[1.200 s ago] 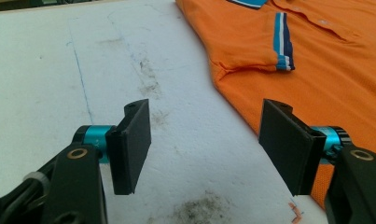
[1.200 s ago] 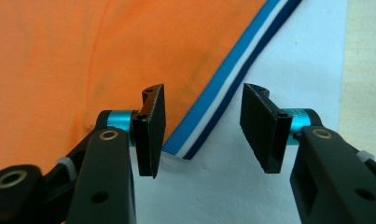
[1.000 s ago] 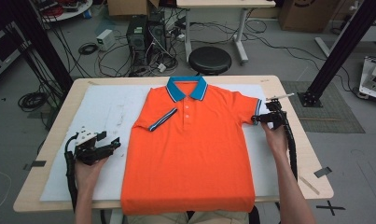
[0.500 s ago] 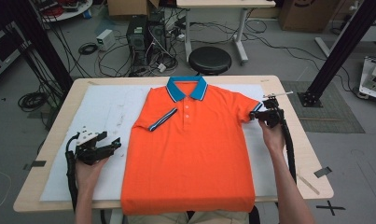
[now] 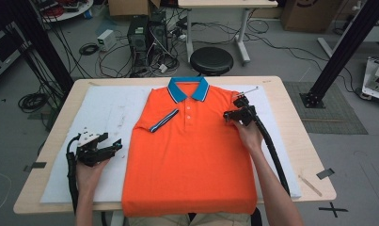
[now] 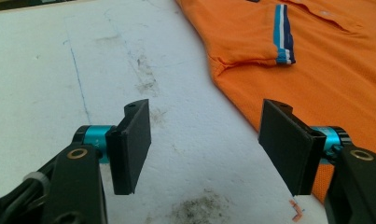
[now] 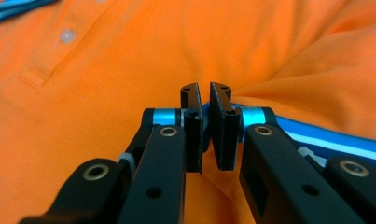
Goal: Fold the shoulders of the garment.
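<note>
Your right tongs have come inward off the tabletop edge onto the shirt's chest, dragging the right sleeve with them — jaws closed within the last second and now pinch the blue-striped sleeve cuff, visible between and beside the pads in the right gripper view. That sleeve is now folded over the body of the orange polo shirt, matching the other sleeve already lying across the chest. Your left tongs haven't budged — jaws wide apart, nothing between them, parked over the white mat just beside the shirt's side seam. The shirt lies flat, collar away from you, hem at the near edge of the tabletop. Reads as sleeve fold nearly done — next is probably releasing the cuff flat, then folding the body.
</note>
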{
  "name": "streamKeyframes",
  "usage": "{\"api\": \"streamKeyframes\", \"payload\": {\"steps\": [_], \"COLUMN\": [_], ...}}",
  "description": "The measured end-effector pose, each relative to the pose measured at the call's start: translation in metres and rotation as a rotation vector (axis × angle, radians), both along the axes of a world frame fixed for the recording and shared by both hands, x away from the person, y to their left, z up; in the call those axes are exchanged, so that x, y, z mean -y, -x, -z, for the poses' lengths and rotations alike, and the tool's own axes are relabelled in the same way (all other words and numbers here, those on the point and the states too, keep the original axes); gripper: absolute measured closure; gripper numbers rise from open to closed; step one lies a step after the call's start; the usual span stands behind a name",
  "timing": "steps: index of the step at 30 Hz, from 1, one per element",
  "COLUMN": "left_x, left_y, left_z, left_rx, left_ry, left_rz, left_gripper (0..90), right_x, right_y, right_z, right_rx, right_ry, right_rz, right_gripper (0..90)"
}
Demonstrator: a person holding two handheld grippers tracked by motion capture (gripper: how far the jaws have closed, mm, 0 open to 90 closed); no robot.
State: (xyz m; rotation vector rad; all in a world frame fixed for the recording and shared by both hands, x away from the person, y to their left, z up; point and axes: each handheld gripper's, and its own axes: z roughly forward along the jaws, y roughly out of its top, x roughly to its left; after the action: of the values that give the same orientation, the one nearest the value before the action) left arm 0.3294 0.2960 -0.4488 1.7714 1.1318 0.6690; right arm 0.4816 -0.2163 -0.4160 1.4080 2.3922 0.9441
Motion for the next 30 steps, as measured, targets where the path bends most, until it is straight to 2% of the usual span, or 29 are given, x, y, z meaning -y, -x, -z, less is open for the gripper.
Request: {"api": "streamKeyframes", "payload": {"steps": [3, 6, 7, 8, 9, 10, 11, 12, 13, 14, 16, 17, 18, 21, 22, 24, 25, 26, 29, 30], "left_x": [0.0, 0.0, 0.0, 0.0, 0.0, 0.001, 0.001, 0.001, 0.001, 0.002, 0.002, 0.002, 0.002, 0.002, 0.003, 0.003, 0.003, 0.003, 0.003, 0.003], "left_y": [0.0, 0.0, 0.0, 0.0, 0.0, 0.0, 0.0, -0.001, -0.001, -0.001, -0.001, -0.001, -0.001, -0.001, -0.001, -0.001, -0.001, -0.001, -0.001, -0.001], "left_z": [0.0, 0.0, 0.0, 0.0, 0.0, 0.0, 0.0, 0.0, 0.0, 0.0, 0.0, 0.0, 0.0, 0.0, 0.0, 0.0, 0.0, 0.0, 0.0, 0.0], "left_rx": [0.0, -0.002, -0.002, -0.002, -0.002, -0.001, -0.001, -0.005, -0.005, -0.003, -0.004, -0.004, -0.006, -0.008, -0.008, -0.009, -0.009, -0.008, -0.008, -0.008], "left_ry": [0.001, 0.0, 0.0, -0.004, -0.004, -0.005, -0.005, -0.014, -0.014, -0.016, -0.019, -0.019, -0.02, -0.023, -0.025, -0.026, -0.026, -0.026, -0.026, -0.026], "left_rz": [0.0, 0.002, 0.002, 0.004, 0.004, -0.001, -0.001, 0.004, 0.004, 0.002, 0.002, 0.002, 0.001, 0.003, 0.003, 0.003, 0.003, 0.004, 0.005, 0.005], "left_gripper": [34.6, 34.5, 34.5, 34.5, 34.5, 34.6, 34.5, 34.5, 34.5, 34.6, 34.5, 34.6, 34.5, 34.6, 34.5, 34.5, 34.5, 34.5, 34.6, 34.6], "right_x": [-0.003, -0.007, -0.007, -0.002, -0.002, 0.008, 0.008, 0.022, 0.022, 0.038, 0.055, 0.055, 0.069, 0.079, 0.084, 0.087, 0.087, 0.088, 0.086, 0.084], "right_y": [0.0, -0.001, -0.001, 0.0, 0.0, 0.002, 0.002, 0.004, 0.004, 0.004, 0.001, 0.001, -0.004, -0.01, -0.017, -0.023, -0.023, -0.028, -0.031, -0.031], "right_z": [0.004, 0.005, 0.005, 0.0, 0.0, -0.01, -0.01, -0.021, -0.021, -0.03, -0.031, -0.031, -0.026, -0.019, -0.01, 0.0, 0.0, 0.009, 0.015, 0.016], "right_rx": [-0.004, -0.012, -0.012, -0.005, -0.005, 0.014, 0.014, 0.055, 0.055, 0.084, 0.075, 0.075, 0.044, 0.017, -0.002, -0.029, -0.029, -0.061, -0.072, -0.067], "right_ry": [-0.017, -0.009, -0.009, -0.009, -0.009, -0.037, -0.037, -0.064, -0.064, -0.083, -0.085, -0.085, -0.075, -0.059, -0.041, -0.03, -0.03, -0.03, -0.03, -0.011], "right_rz": [0.002, -0.024, -0.024, -0.025, -0.025, 0.003, 0.003, 0.048, 0.048, 0.1, 0.15, 0.15, 0.198, 0.224, 0.249, 0.266, 0.266, 0.27, 0.26, 0.265], "right_gripper": [84.6, 68.8, 68.8, 63.0, 63.0, 57.8, 57.8, 56.4, 56.4, 54.8, 54.6, 54.6, 54.6, 54.7, 55.6, 56.3, 56.3, 57.2, 60.5, 65.8]}}
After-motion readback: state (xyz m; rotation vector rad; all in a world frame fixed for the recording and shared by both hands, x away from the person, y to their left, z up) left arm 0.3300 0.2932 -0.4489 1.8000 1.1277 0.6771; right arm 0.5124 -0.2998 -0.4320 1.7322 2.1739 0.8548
